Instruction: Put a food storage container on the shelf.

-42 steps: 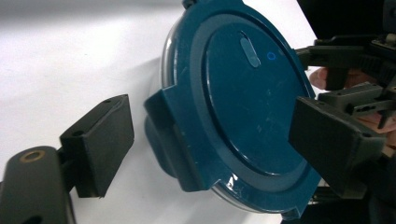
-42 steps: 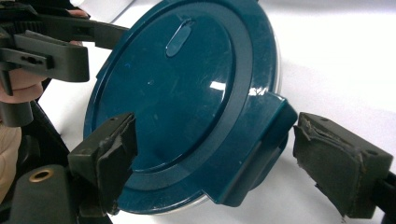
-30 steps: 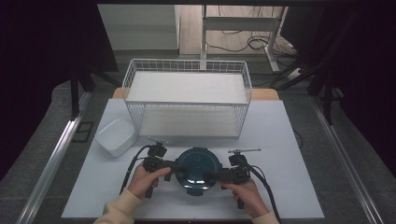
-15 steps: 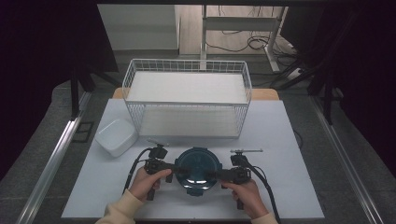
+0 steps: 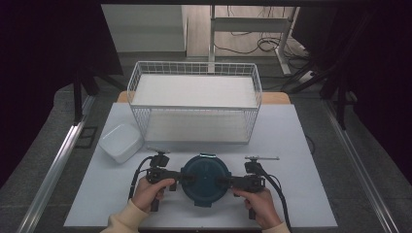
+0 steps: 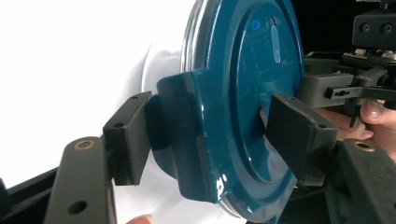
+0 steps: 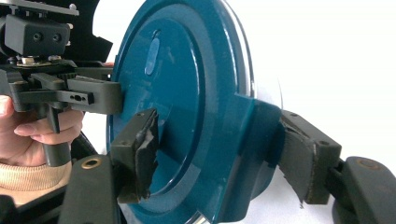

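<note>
1. One round blue lid [image 5: 205, 178] – lying flat on the near middle of the white table [image 5: 301, 160], over a clear-rimmed container barely seen beneath it.
2. Left gripper [image 5: 176, 176] – clamped on the lid's left latch tab, one jaw on top and one under the tab.
3. Right gripper [image 5: 228, 182] – likewise clenched on the right latch tab.
4. Change over the last second – slight only: both hands and grippers a touch farther apart and settled, lid in the same place. Judged to mean grips secured on both tabs, lid ready for lifting or unlatching, not yet raised.
5. One white wire basket [image 5: 194, 104] – far middle, well apart from the lid.
6. One white rectangular tub [image 5: 121, 141] – left, near the basket's near-left corner.
7. Two hands, two grippers, two trailing cables.
</note>
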{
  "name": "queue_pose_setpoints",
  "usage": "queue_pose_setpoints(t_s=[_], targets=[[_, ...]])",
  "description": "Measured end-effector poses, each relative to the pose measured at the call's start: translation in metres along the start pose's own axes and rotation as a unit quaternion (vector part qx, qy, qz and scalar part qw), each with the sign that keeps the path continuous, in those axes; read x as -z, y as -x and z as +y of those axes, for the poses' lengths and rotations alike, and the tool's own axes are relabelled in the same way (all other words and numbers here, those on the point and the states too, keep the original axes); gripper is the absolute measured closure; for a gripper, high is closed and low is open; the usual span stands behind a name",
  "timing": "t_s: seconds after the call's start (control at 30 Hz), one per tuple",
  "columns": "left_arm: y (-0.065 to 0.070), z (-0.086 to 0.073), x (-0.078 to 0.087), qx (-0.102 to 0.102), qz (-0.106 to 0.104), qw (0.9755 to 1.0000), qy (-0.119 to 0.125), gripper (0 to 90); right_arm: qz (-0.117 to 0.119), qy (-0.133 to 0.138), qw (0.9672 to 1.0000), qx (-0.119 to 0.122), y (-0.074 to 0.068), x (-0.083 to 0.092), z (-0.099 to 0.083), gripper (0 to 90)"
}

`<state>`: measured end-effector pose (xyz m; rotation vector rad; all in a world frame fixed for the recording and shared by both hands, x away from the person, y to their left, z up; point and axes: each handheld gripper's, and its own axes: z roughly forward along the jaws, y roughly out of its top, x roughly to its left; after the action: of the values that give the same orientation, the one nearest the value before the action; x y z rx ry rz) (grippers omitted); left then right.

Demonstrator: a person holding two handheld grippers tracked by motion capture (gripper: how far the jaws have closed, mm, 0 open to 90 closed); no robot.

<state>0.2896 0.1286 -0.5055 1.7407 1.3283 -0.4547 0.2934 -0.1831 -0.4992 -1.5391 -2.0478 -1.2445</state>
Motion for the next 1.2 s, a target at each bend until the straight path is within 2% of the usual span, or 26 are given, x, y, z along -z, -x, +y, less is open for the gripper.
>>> queue_pose_setpoints(t_s=[0.27, 0.73, 1.2], targets=[[0.005, -0.007, 0.006, -0.009, 0.002, 0.9999, 0.013, 36.8, 0.005, 0.008, 0.9999, 0.010, -0.004, 0.005, -0.003, 37.6], [0.014, -0.008, 0.014, -0.033, 0.017, 0.9990, 0.025, 38.6, 0.006, 0.015, 0.9993, 0.034, -0.010, 0.007, -0.004, 39.3], [0.024, -0.009, 0.022, -0.055, 0.017, 0.9976, 0.039, 38.9, 0.005, 0.027, 0.9977, 0.063, -0.020, 0.015, 0.000, 39.3]])
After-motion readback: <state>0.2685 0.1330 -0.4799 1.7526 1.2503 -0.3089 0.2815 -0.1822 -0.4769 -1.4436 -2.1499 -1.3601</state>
